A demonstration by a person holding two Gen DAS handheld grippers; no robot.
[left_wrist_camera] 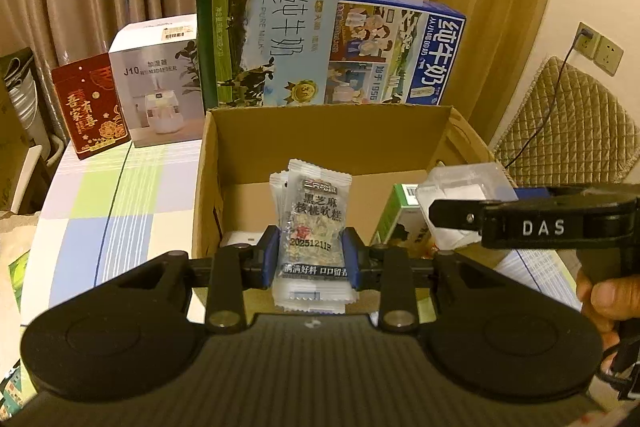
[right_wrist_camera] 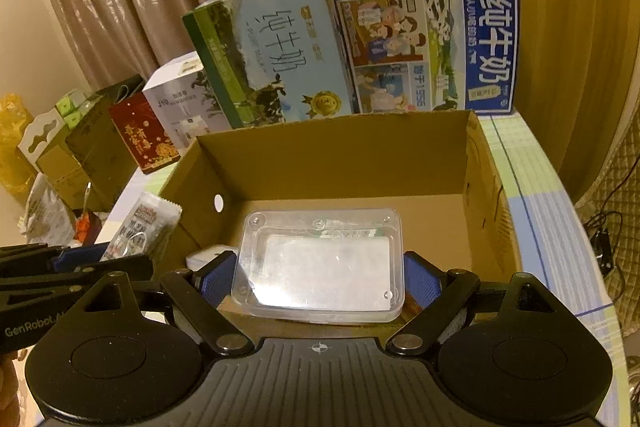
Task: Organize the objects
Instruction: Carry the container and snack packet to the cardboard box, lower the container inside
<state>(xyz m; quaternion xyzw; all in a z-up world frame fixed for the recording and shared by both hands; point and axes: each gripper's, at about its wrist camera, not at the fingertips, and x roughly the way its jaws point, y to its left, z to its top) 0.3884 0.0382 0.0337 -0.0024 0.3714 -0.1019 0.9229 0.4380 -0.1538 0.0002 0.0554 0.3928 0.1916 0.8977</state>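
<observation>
Two grippers hover over an open brown cardboard box: the left gripper pinches slippery clear snack sachets, the right gripper clamps a smooth clear plastic case, and either could slip and land outside.

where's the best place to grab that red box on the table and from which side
Grip the red box across its two narrow side faces, near mid-height, coming straight at its printed front. It stands upright, taller than wide. The humidifier box appears to sit close against one side, so a finger may not fit there; if so, try its top edge from above.
</observation>
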